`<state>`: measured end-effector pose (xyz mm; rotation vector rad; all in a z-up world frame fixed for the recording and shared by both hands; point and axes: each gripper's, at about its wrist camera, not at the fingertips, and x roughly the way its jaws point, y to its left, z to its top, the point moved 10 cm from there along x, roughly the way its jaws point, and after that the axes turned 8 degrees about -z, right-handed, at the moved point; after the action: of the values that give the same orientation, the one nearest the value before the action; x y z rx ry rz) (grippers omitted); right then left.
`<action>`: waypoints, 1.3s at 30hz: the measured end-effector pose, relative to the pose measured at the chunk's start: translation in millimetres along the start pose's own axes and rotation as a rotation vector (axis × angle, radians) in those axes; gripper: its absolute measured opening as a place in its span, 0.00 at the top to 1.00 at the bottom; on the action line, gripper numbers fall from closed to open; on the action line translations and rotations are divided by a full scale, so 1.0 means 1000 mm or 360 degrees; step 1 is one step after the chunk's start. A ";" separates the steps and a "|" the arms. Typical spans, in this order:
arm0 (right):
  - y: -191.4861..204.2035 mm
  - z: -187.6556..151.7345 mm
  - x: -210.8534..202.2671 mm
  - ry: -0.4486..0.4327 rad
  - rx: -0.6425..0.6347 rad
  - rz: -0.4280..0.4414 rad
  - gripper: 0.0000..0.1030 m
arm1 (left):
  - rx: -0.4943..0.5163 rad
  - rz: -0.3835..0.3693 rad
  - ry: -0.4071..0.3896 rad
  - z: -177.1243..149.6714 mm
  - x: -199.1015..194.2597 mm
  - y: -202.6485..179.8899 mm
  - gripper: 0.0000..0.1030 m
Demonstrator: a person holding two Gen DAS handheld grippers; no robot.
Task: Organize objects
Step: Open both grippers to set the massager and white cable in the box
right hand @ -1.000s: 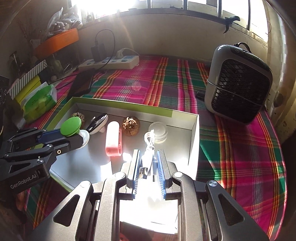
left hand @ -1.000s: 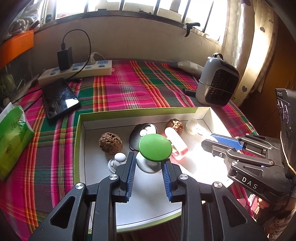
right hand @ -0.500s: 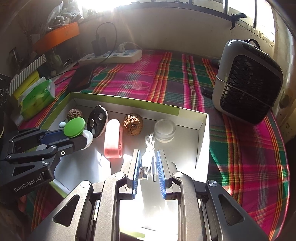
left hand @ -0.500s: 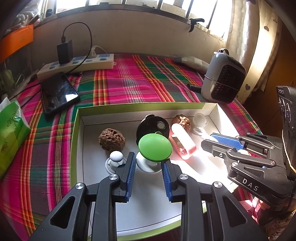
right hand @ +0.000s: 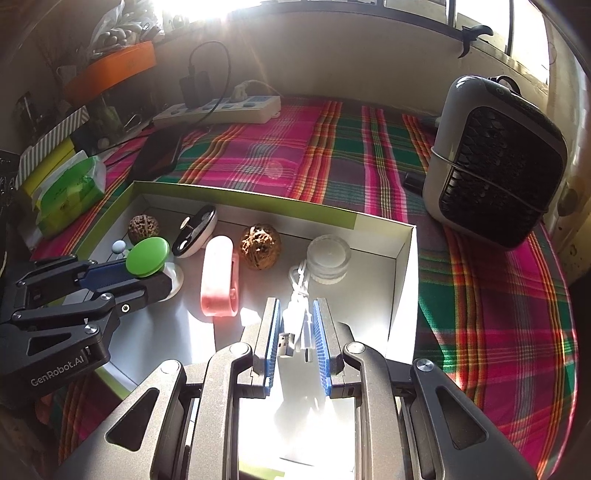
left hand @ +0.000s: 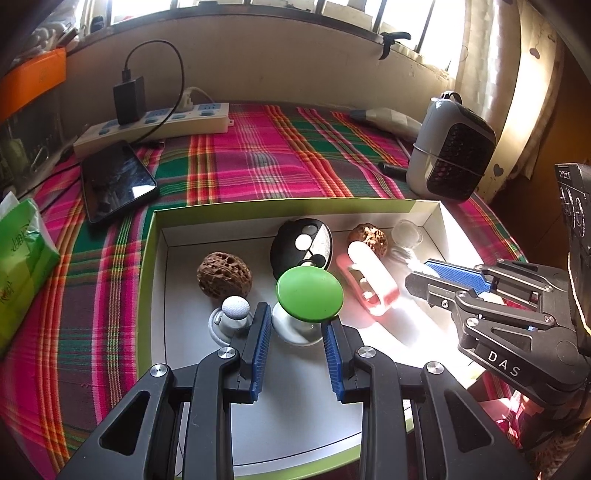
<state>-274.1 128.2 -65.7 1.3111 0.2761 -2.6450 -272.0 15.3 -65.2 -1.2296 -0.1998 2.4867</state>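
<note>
Lettering "DAS" on right tool (left hand: 439, 275) pinching white cable (right hand: 297, 314), "GenRobot.AI" on left tool (right hand: 147, 275) clasping green-capped knob (left hand: 309, 293).

- Across the top of your frame, barred windows (left hand: 369, 7) flood in sunlight.
- Below them, a beige wall (left hand: 277, 62).
- Mid-frame, a plaid tablecloth (left hand: 258, 155).

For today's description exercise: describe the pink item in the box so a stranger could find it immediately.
Start at the green-edged box on the plaid cloth. Near its middle lies the pink clip, between the walnut and the green-topped knob. It alone is pink and elongated.
</note>
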 end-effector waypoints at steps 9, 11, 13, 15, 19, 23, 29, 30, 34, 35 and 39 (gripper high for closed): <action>-0.002 0.001 0.001 -0.0008 0.0014 -0.0017 0.81 | -0.0001 0.0003 0.0001 0.000 0.000 0.000 0.75; -0.002 0.001 0.000 -0.0010 0.0018 -0.0018 0.81 | -0.0003 0.0003 0.0003 0.000 0.000 0.000 0.75; -0.003 0.001 0.001 -0.0009 0.0024 -0.0021 0.81 | -0.0005 0.0001 0.0004 0.000 0.000 0.000 0.75; -0.003 0.000 0.001 -0.0008 0.0030 -0.0024 0.81 | -0.0003 0.0003 0.0005 0.000 0.000 0.000 0.75; -0.003 -0.001 0.000 -0.0007 0.0023 -0.0032 0.81 | -0.0003 0.0003 0.0007 0.000 -0.001 0.000 0.75; -0.002 -0.001 -0.001 -0.0010 0.0025 -0.0021 0.80 | 0.0005 0.0009 0.0004 -0.001 -0.001 -0.001 0.75; -0.001 -0.003 -0.007 -0.0025 0.0029 -0.0021 0.70 | 0.0019 0.0008 -0.0007 -0.003 -0.007 -0.005 0.71; -0.001 -0.003 -0.009 -0.0029 0.0030 -0.0026 0.70 | 0.0022 0.0008 -0.0009 -0.004 -0.008 -0.006 0.71; -0.001 -0.005 -0.014 -0.0037 0.0041 -0.0024 0.69 | 0.0020 0.0001 -0.0019 -0.005 -0.013 -0.008 0.71; -0.002 -0.006 -0.015 -0.0040 0.0042 -0.0025 0.69 | 0.0023 0.0001 -0.0022 -0.005 -0.014 -0.009 0.71; -0.002 -0.009 -0.020 -0.0049 0.0051 -0.0025 0.69 | 0.0022 0.0006 -0.0028 -0.007 -0.018 -0.009 0.70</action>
<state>-255.9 133.3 -54.6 1.2819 0.2416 -2.6905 -254.1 17.1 -54.0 -1.2043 -0.1849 2.4985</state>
